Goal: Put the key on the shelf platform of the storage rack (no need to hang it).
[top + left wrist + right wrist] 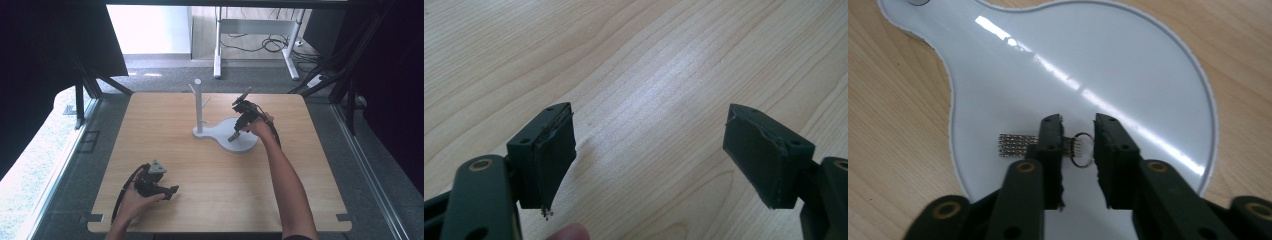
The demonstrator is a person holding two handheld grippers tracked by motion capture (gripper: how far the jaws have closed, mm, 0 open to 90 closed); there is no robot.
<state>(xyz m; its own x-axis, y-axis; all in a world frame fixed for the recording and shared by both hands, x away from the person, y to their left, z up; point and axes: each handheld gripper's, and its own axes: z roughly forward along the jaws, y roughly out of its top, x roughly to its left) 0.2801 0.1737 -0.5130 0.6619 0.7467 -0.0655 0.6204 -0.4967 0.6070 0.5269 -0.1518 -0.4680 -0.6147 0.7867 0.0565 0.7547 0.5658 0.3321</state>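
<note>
Between my right gripper's (1078, 145) jaws, parted narrowly, lies a small ring on a metal mesh strap (1018, 145); pads are not pressing it. Strap rests flat on white stand base (1128, 65). Left gripper (649, 150) gapes wide over bare table (649, 60), well apart.
</note>
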